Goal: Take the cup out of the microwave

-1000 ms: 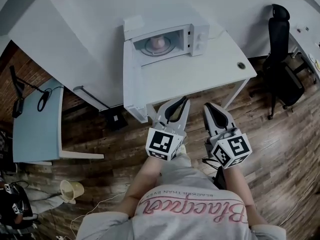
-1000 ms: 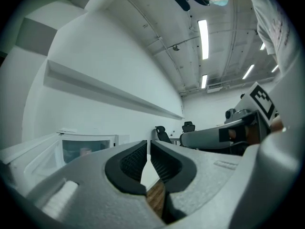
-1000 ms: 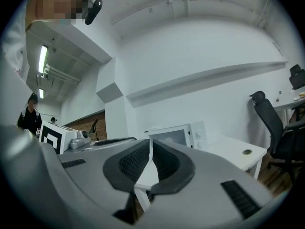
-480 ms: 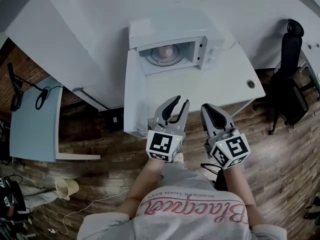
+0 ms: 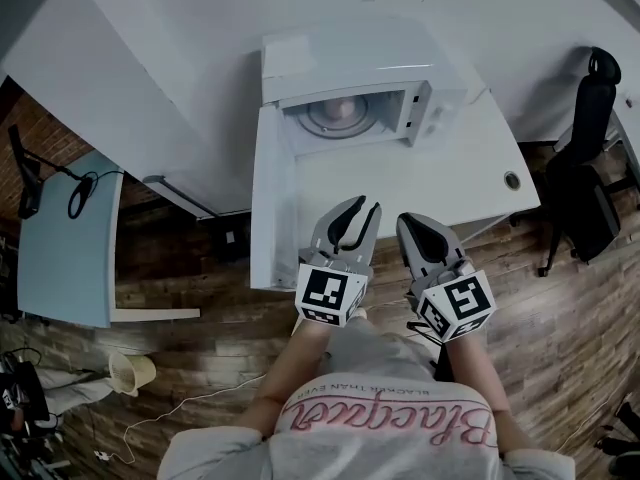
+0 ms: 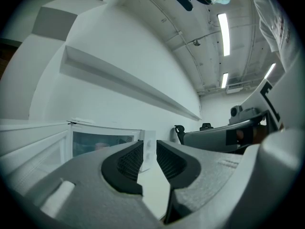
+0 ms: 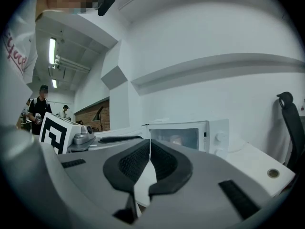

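Two grippers are hovering side by side in front of the microwave (image 5: 350, 58), both pointing level toward its open mouth. The left gripper (image 5: 360, 209) is holding its jaws apart, with a clear gap between the ribbed pads and nothing sitting in it. The right gripper (image 5: 411, 224) is keeping its jaws together, the pads meeting at the tips on nothing. Both are hanging over the near edge of the white surface (image 5: 430, 173) that is carrying the microwave, well short of the oven's opening. The microwave door (image 5: 270, 203) is standing swung wide open on the microwave's left side, reaching out toward the left gripper. Inside the microwave the pale pinkish cup (image 5: 340, 111) is sitting on the round turntable, near the middle of the cavity and apart from both grippers. A black office chair (image 5: 590, 148) is standing on the wooden floor well off to the microwave's right.
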Motion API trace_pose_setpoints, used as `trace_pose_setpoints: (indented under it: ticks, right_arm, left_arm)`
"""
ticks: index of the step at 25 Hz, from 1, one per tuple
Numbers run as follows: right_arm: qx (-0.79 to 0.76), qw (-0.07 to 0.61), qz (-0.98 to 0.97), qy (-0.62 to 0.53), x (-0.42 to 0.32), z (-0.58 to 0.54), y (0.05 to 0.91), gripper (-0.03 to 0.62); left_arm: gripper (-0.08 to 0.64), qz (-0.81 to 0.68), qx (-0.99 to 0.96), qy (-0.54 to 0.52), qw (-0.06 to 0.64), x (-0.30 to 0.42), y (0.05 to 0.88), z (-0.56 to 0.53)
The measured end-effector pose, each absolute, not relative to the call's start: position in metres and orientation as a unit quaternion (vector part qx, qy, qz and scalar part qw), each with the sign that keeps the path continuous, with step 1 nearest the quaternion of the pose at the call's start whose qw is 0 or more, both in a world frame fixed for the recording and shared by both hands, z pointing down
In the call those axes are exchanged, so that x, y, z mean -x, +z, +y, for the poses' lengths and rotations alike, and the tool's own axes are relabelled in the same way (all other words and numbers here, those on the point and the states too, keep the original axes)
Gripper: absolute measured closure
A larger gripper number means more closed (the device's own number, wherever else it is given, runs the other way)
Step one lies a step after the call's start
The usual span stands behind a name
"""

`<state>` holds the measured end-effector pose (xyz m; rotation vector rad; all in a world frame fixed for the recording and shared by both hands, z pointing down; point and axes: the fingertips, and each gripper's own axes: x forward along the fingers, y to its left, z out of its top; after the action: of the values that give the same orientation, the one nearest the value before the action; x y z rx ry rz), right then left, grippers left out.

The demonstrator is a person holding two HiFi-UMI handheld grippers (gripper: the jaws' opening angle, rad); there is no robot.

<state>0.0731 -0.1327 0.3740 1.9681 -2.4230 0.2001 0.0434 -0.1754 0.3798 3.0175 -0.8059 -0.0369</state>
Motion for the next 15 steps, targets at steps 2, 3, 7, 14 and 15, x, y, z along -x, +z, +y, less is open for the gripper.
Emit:
trace_pose_setpoints:
  ticks: [2, 3, 7, 14, 15]
  right_arm:
    - [-0.628, 0.009, -0.776, 0.063, -0.072, -0.138, 0.375, 0.580]
    - [-0.628, 0.009, -0.776, 0.064, -0.072, -0.140, 0.375, 0.580]
    - [-0.624, 0.015, -0.779, 0.063, -0.072, -0.146, 0.375, 0.580]
    - [-0.612, 0.016, -0.788, 0.071, -0.076, -0.155, 0.377, 0.580]
    - [-0.609, 0.015, -0.790, 0.072, -0.077, -0.157, 0.378, 0.580]
  left_arm:
    - [0.471, -0.260, -0.965, -0.012, 0.010, -0.044, 0.381, -0.180]
    - [0.471, -0.262, -0.965, -0.011, 0.010, -0.044, 0.382, -0.181]
    - [0.471, -0.273, -0.962, -0.007, 0.014, -0.038, 0.385, -0.190]
    - [0.472, -0.300, -0.954, -0.001, 0.018, -0.034, 0.385, -0.204]
    - [0.471, -0.304, -0.952, -0.001, 0.018, -0.034, 0.385, -0.206]
